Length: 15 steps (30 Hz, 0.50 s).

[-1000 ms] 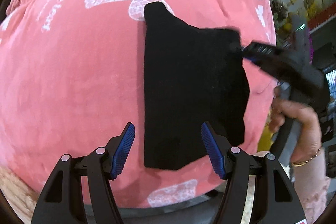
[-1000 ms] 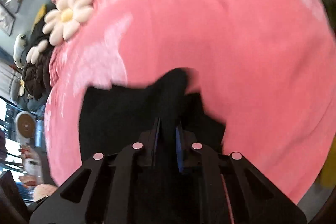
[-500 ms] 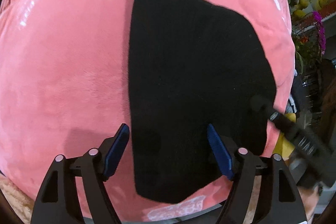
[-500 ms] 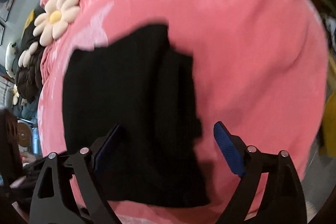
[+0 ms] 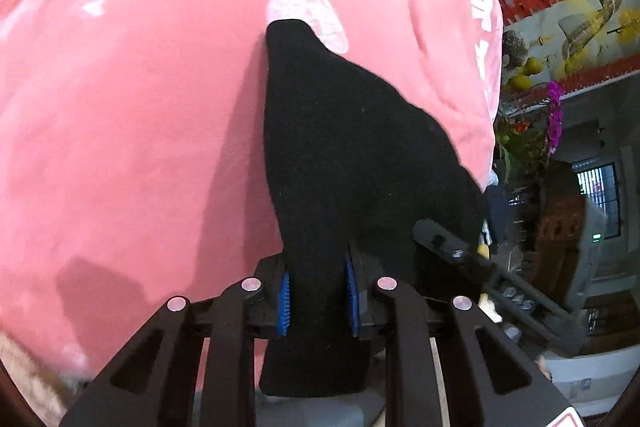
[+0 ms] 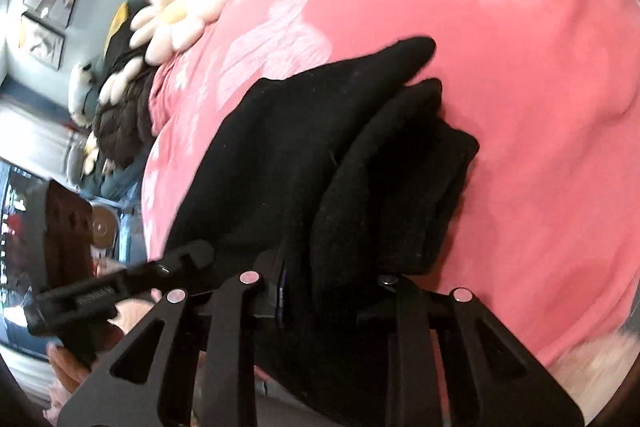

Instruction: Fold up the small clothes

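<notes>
Both grippers, your left gripper (image 5: 316, 301) and right gripper (image 6: 332, 301), clamp the black garment's (image 5: 352, 155) near edge at 6 o'clock, keeping it taut over the pink blanket (image 5: 132, 99) for folding.

Even, diffuse indoor lighting; strong fisheye distortion with dark vignetted corners in both views.
The pink blanket (image 5: 132, 131) is brightly and softly lit, with faint shadows beside the black garment (image 5: 344, 155), whose surface is too dark to show detail. Straight lines bow near the frame edges. The white daisy cushion (image 6: 176, 13) and the left margin of the right wrist view are motion-blurred.
</notes>
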Each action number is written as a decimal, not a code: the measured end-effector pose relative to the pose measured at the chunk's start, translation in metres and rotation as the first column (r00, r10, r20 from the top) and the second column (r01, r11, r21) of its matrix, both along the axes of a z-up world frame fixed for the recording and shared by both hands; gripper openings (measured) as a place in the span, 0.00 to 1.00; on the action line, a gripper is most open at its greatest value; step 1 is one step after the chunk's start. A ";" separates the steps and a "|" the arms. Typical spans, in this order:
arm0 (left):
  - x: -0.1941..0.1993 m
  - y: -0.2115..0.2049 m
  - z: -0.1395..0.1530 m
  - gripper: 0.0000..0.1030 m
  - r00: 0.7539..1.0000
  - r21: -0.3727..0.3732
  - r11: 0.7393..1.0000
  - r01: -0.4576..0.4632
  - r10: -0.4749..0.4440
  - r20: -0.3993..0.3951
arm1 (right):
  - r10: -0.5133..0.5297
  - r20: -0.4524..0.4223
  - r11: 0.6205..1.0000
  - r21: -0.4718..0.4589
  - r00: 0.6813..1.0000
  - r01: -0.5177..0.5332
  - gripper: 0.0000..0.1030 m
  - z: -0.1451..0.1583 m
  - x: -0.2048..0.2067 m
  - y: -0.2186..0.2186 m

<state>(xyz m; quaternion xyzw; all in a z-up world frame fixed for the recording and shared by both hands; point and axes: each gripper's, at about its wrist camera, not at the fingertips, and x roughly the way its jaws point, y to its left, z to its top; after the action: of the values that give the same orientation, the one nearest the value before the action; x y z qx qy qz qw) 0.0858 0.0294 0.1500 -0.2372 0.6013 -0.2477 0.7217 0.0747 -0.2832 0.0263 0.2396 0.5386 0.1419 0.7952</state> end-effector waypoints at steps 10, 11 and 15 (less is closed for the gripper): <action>-0.024 0.005 -0.043 0.48 1.000 0.238 0.971 -0.004 0.007 -0.015 | -0.126 -0.065 0.986 -0.118 0.990 0.117 0.72 -0.030 -0.022 -0.007; -0.021 0.002 -0.040 0.52 1.000 0.244 0.970 -0.003 0.004 -0.004 | -0.137 -0.060 0.985 -0.114 0.989 0.130 0.76 -0.027 -0.019 -0.010; -0.007 -0.012 -0.035 0.58 0.999 0.269 0.963 0.025 -0.035 0.030 | -0.157 -0.086 0.985 -0.080 0.984 0.150 0.76 -0.038 -0.004 -0.015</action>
<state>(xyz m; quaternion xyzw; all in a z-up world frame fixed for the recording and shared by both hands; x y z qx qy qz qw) 0.0791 0.0177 0.1150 -0.1238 0.6201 -0.1791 0.7537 0.0706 -0.2983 -0.0119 0.2576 0.5593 0.0493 0.7864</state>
